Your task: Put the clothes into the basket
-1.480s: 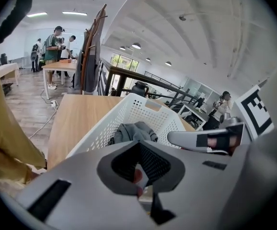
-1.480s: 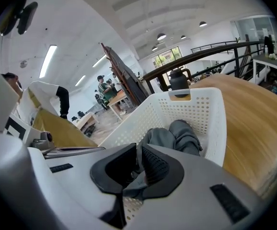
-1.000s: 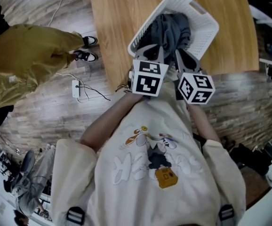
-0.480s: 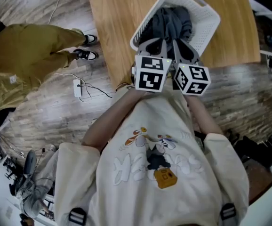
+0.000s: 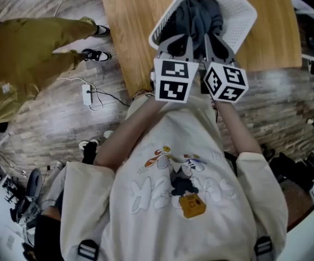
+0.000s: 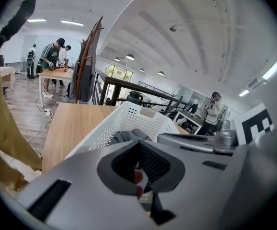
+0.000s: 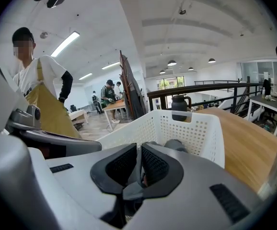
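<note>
A white perforated basket (image 5: 245, 12) stands on the wooden table (image 5: 129, 26), and grey clothes (image 5: 200, 16) lie bunched inside it. My left gripper (image 5: 185, 38) and right gripper (image 5: 209, 38) sit side by side at the basket's near rim, pointing into it just above the clothes. In the left gripper view the left gripper (image 6: 138, 146) has its jaws closed together with nothing between them; the basket (image 6: 129, 120) and clothes (image 6: 128, 136) lie beyond. The right gripper (image 7: 139, 153) also has its pads together and empty, with the basket (image 7: 198, 128) and clothes (image 7: 176, 145) ahead.
A person in mustard-coloured clothing (image 5: 21, 53) stands on the wooden floor left of the table. A power strip (image 5: 87, 94) with cables lies on the floor near the table's corner. Desks and other people (image 6: 52, 56) are far off.
Both grippers stay at the basket's near rim and have drawn a little closer together. The person in mustard has shifted on the floor to the left.
</note>
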`<act>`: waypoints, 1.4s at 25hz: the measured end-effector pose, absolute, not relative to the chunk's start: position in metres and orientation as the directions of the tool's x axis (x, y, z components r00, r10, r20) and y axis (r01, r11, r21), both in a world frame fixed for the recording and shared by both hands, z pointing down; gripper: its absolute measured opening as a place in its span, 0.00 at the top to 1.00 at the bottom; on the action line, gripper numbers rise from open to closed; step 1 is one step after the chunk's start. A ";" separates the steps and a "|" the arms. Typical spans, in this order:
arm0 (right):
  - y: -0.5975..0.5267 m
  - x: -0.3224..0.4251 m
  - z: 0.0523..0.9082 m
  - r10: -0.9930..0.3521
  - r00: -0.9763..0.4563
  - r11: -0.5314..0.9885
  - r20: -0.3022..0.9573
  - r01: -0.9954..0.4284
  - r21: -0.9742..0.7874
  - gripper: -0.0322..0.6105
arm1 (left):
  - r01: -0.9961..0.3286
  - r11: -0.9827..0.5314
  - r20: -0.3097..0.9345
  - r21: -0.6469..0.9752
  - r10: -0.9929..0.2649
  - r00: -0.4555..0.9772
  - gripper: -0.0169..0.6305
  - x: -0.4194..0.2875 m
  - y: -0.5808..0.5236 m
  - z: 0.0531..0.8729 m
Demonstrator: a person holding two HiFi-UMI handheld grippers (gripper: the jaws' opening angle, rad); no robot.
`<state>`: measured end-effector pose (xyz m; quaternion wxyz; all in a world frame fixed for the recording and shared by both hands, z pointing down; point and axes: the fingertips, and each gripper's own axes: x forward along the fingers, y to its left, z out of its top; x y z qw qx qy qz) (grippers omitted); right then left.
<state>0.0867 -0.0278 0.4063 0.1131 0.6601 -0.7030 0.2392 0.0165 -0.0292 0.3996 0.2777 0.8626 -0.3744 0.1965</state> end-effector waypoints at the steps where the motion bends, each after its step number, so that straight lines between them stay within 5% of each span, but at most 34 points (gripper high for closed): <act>1: -0.026 0.086 0.405 -0.873 -0.109 0.020 0.475 -0.982 -0.188 0.87 | -0.759 -0.560 0.544 0.332 -0.543 0.639 0.97 0.016 -0.027 0.398; 11: -0.020 0.090 0.384 -0.893 -0.208 0.195 0.399 -0.978 -0.075 0.87 | -0.806 -0.494 0.555 0.325 -0.591 0.586 0.97 0.014 -0.027 0.395; 35: 0.008 0.119 0.365 -0.858 -0.369 0.287 0.358 -0.921 -0.262 0.87 | -0.862 -0.366 0.525 0.351 -0.685 0.505 0.97 0.023 0.033 0.356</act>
